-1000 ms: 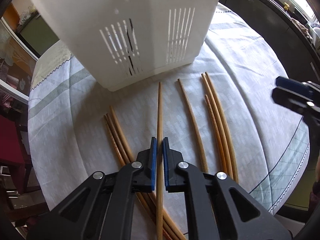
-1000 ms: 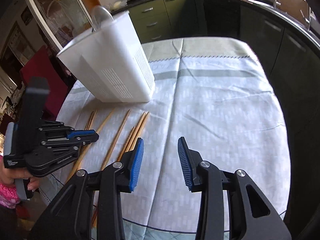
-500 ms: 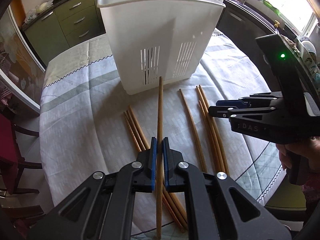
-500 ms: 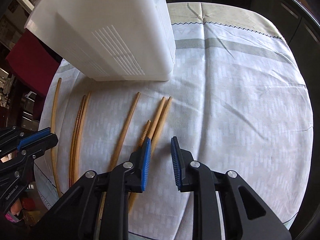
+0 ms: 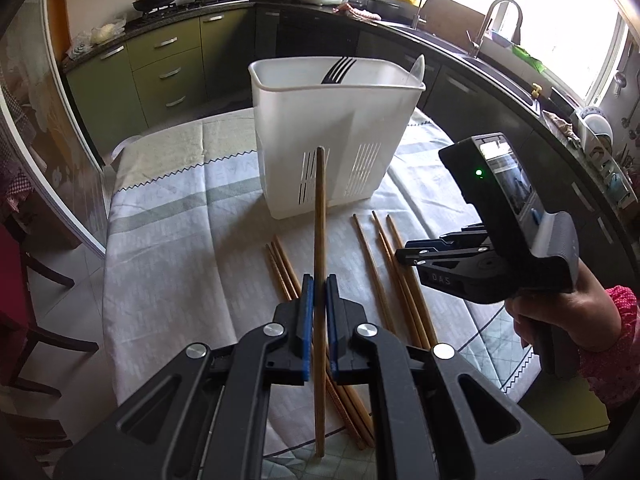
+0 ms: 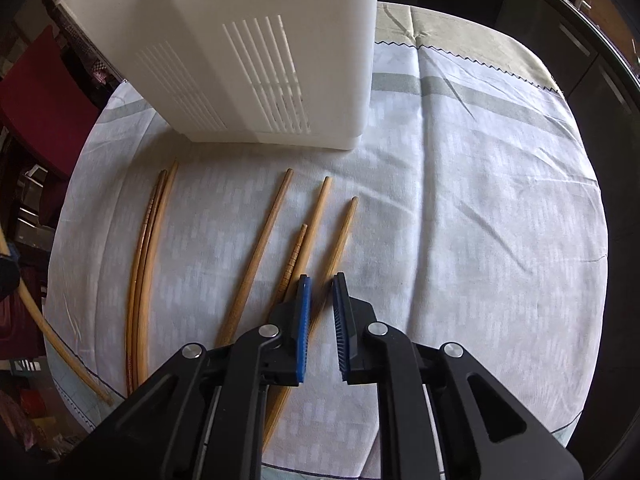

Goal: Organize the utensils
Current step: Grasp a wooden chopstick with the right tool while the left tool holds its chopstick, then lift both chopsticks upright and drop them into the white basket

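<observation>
My left gripper (image 5: 319,292) is shut on a wooden chopstick (image 5: 319,216) and holds it above the table, its tip pointing at the white slotted utensil holder (image 5: 332,136). A black fork (image 5: 338,70) stands in the holder. Several more chopsticks (image 6: 256,256) lie on the white cloth in front of the holder (image 6: 260,52). My right gripper (image 6: 321,292) is low over the right-hand group, its jaws a narrow gap apart around one chopstick (image 6: 340,236) without pinching it. The right gripper also shows in the left wrist view (image 5: 420,248).
The round table with its white and green cloth (image 6: 460,200) ends close behind both grippers. A red chair (image 6: 36,96) stands at the left. Kitchen cabinets (image 5: 160,60) and a sink (image 5: 492,20) run along the far wall.
My left gripper has lifted and drawn back with the chopstick, so the holder's open top shows. My right gripper has come down over the right-hand chopsticks and narrowed its jaws.
</observation>
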`<state>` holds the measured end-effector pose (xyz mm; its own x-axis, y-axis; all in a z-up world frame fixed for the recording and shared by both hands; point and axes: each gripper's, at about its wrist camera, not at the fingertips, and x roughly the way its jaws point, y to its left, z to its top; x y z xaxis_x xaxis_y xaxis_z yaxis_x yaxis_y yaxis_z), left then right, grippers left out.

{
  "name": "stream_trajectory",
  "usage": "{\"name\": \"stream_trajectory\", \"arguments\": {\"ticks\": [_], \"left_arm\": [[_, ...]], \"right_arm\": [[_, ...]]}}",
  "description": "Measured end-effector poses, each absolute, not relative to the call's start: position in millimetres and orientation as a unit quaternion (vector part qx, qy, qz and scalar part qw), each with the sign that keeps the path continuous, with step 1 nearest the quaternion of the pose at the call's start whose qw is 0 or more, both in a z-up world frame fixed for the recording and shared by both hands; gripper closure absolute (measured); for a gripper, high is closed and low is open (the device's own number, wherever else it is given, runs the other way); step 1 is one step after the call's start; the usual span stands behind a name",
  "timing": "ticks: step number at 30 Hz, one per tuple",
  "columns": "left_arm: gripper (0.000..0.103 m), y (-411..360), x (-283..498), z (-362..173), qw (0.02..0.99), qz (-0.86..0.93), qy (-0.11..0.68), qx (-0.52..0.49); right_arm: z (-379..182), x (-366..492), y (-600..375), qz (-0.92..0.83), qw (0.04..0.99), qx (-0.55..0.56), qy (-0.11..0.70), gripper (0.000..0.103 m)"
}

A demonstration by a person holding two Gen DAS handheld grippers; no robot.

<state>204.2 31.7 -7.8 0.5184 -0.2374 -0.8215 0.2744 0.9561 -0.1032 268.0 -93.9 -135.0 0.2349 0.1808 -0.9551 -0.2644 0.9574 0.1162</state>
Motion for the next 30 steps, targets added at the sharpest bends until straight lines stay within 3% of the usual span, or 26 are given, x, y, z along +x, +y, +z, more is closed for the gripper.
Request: {"name": "stream_trajectory", "arguments": {"ticks": [14, 30], "left_arm": [[0.097, 52, 162, 14, 0.898, -0.142, 0.416, 0.017], [0.097, 58, 138, 28, 0.912, -0.133, 0.386, 0.028]], "right_arm": [[-127, 284, -126, 0.154, 0.786, 0.016, 0.599, 0.096], [-5, 191, -189, 0.224, 0.866, 0.052, 0.445, 0.096]]}}
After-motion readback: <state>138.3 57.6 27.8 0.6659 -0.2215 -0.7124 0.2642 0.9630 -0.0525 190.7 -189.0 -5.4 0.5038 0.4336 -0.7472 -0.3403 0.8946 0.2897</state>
